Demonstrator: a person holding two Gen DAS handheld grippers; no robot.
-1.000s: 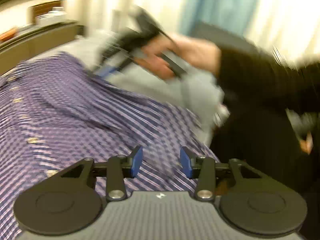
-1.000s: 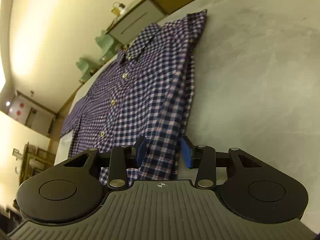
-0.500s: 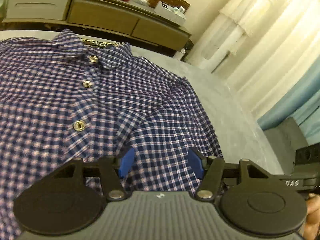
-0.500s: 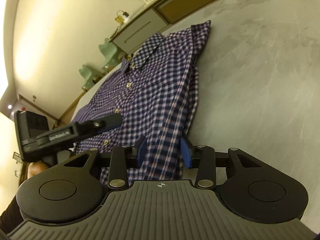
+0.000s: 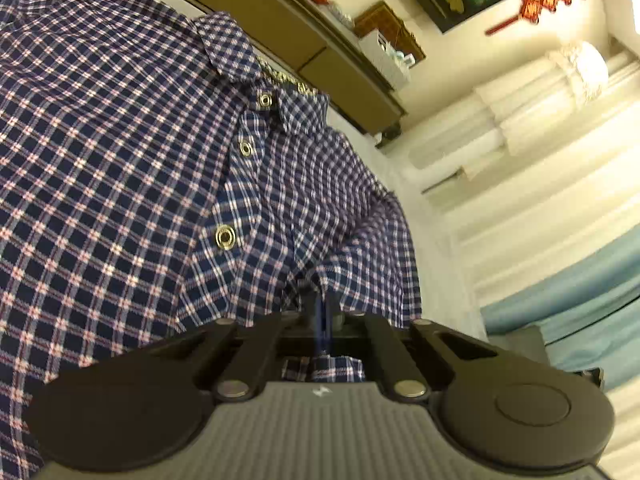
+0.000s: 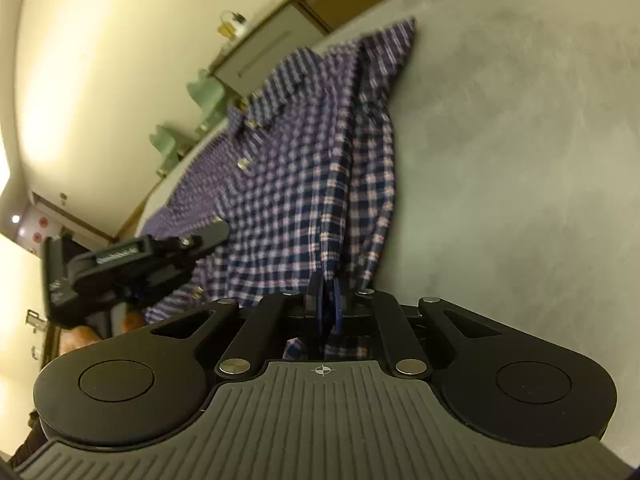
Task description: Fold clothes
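A navy, white and red checked shirt (image 5: 120, 160) lies buttoned, front up, on the grey table (image 6: 500, 140), collar at the far end. In the left wrist view my left gripper (image 5: 322, 312) has its blue pads closing on a bunched ridge of cloth at the shirt's near hem, right of the button row. My right gripper (image 6: 328, 304) is likewise closing, its pads pinching the near end of the folded side edge of the shirt (image 6: 288, 208). The right wrist view also shows the left gripper (image 6: 208, 240) at the left, reaching onto the hem.
A long sideboard (image 5: 280, 28) with a bowl and boxes stands beyond the table's far end. Pale and blue curtains (image 5: 540, 160) hang to the right. Green chairs (image 6: 204, 92) stand at the table's far left. A hand (image 6: 80, 336) holds the left gripper. Bare table spreads right of the shirt.
The left gripper swung across and rolled onto the shirt's hem, then its jaws closed on the cloth. The right gripper stayed in place and closed on the side edge.
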